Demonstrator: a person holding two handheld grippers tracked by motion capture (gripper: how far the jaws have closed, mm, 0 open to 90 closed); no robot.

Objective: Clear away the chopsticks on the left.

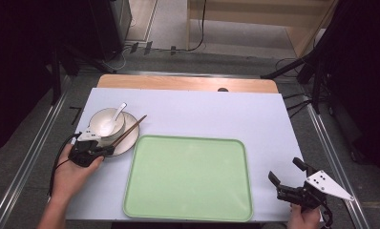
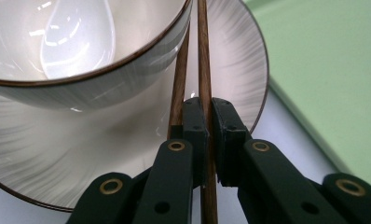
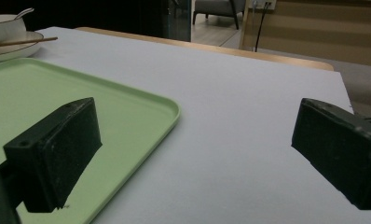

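Chopsticks (image 2: 203,56) cut off top edge; bowl (image 2: 81,46) cropped.

A: Where's the left gripper (image 1: 107,150)?
B: At the near edge of the plate (image 1: 130,135), on the chopsticks (image 1: 131,130) that lean across it beside the bowl (image 1: 106,122) with a spoon (image 1: 116,116).
A: And the right gripper (image 1: 287,176)?
B: Jaws apart, right of the green tray (image 1: 188,176).
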